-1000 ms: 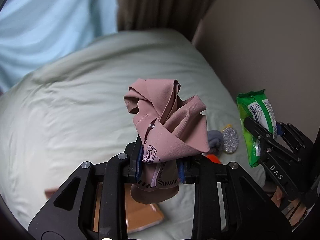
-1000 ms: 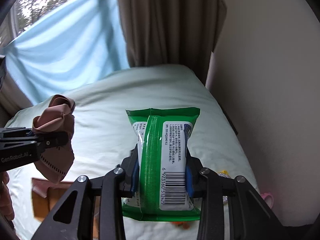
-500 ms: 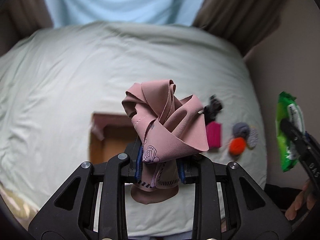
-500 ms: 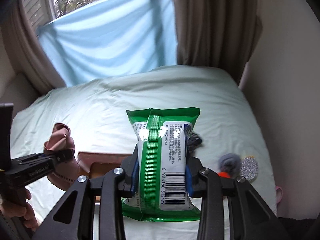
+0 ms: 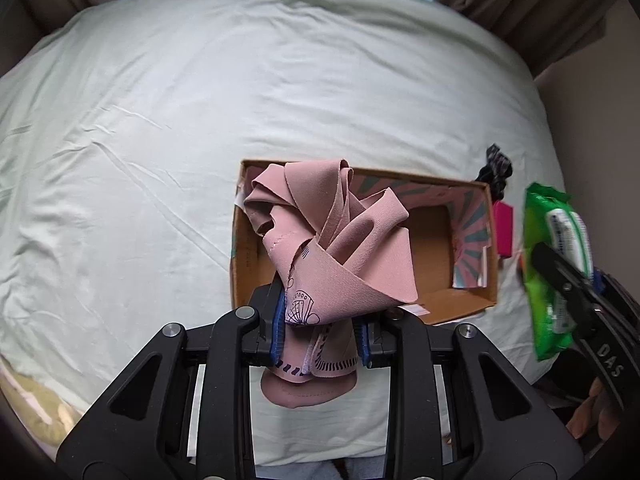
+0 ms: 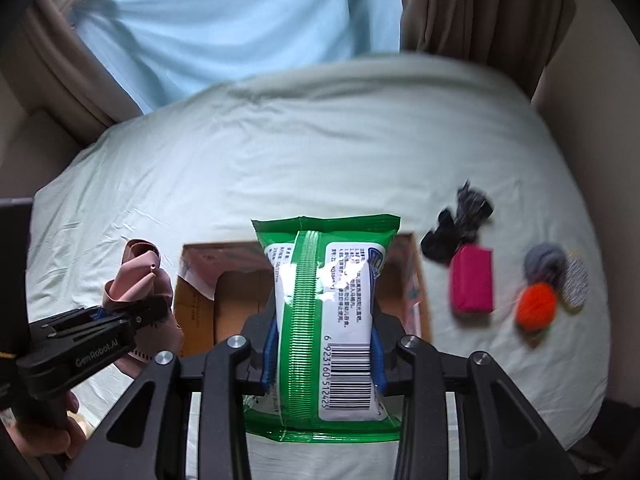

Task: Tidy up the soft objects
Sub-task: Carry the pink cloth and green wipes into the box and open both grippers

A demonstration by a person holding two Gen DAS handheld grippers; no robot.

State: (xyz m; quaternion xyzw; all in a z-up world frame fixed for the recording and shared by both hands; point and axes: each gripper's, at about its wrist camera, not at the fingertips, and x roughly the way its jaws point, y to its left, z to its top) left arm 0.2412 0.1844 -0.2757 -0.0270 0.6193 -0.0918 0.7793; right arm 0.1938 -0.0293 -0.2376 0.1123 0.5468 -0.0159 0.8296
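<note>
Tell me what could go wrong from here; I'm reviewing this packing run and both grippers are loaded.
The pink cloth bunches loosely above the left gripper, so it may drape over the cardboard box wall when released. The wipes pack in the right gripper looks bulky; both going in together could crowd the box.

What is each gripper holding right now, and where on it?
Left gripper clamps the pink cloth near its lower end, with most of the bundle above. Right gripper grips the green wipes pack across its lower middle, by its side faces.
</note>
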